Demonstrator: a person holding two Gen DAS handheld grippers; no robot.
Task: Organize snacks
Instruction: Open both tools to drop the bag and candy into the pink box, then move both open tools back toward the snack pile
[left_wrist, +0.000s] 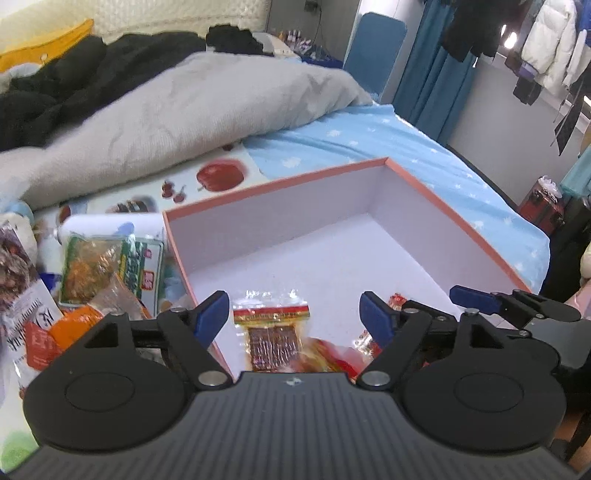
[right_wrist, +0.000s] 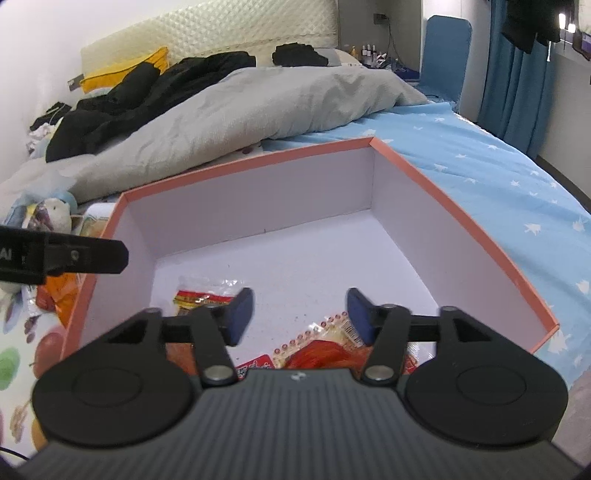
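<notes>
Bed; pink box holds snack packets.

Box: matt cardboard, smooth white inside, salmon rim. Snack packets: glossy crinkled clear plastic film. Duvet: soft grey cloth. Bed sheet: blue printed cloth. Fingers: matt blue pads, black plastic.

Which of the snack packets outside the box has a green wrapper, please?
The green-bordered packet, lying just left of the pink-rimmed box. The packets nearer the left gripper are orange or white and brown.
</notes>
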